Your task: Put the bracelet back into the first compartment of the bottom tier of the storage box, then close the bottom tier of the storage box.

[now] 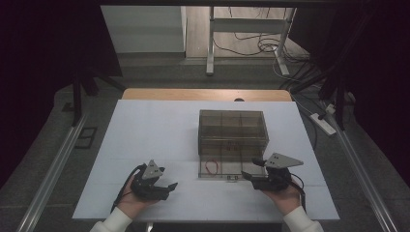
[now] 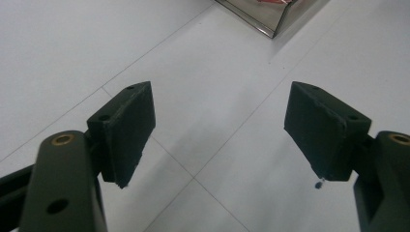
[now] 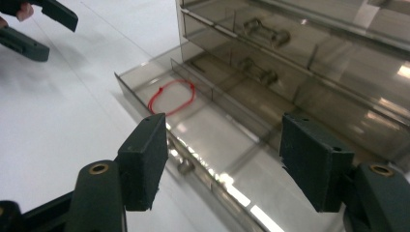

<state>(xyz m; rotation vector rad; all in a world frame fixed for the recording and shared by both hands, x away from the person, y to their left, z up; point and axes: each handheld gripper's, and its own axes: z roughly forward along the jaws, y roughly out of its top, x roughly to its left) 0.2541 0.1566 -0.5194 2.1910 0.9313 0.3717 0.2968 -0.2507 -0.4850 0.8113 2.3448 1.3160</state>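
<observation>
White surface (image 1: pixel 159 135), seams between panels visible, carries everything.

Smoked translucent drawer cabinet (image 1: pixel 233 131) sits centre-right on the surface. Rigid plastic, thin walls, probably light; likely to slide on the smooth surface if a drawer is pushed without bracing. Glossy, so slippery against pads.

Bottom drawer (image 3: pixel 217 140) is pulled out toward the person, divided into compartments by thin partitions. Stiff but probably brittle at the edges. Best hold judged to be the small knob (image 3: pixel 185 166) on the front wall, or a flat push on that wall.

Red rubber band (image 3: pixel 171 97) lies flat in the end compartment of the open drawer, on the side nearer the left hand-held gripper. Soft, stretchy, very light; lies flush on the floor, so a pinch across one strand near the rim looks most workable.

Right hand-held gripper (image 3: pixel 225 166): jaws wide apart, empty, poised just over the drawer's front wall.

Left hand-held gripper (image 2: pixel 220 130): jaws spread, empty, over bare surface, well apart from the cabinet.

No brand, label or legible writing anywhere.
</observation>
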